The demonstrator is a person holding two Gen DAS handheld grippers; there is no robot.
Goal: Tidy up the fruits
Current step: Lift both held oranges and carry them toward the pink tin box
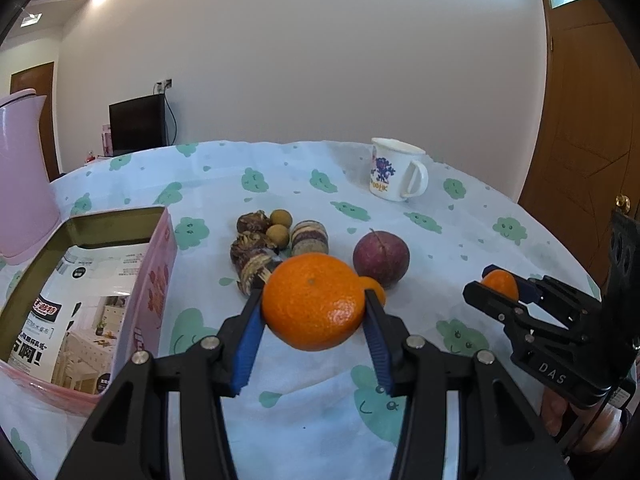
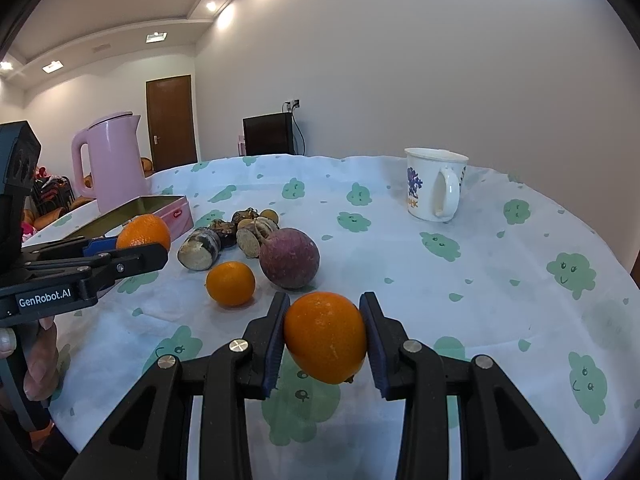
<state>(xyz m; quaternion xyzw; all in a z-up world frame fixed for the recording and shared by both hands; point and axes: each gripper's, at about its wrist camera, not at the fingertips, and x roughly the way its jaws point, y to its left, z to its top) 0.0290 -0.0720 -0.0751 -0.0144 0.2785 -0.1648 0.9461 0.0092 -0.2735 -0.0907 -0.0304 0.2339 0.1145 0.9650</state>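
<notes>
Both claws pinch oranges, left claw a large orange, right claw a smaller orange, while the tin holds no fruit yet.

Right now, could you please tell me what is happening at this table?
A person is sorting fruit with two handheld grippers. The left gripper is shut on a large orange mandarin, and the right gripper is shut on a smaller orange citrus fruit. Another small orange, a round purple fruit and brown chestnut-like pieces lie on the cloud-print tablecloth, beside an open pink tin box.
</notes>
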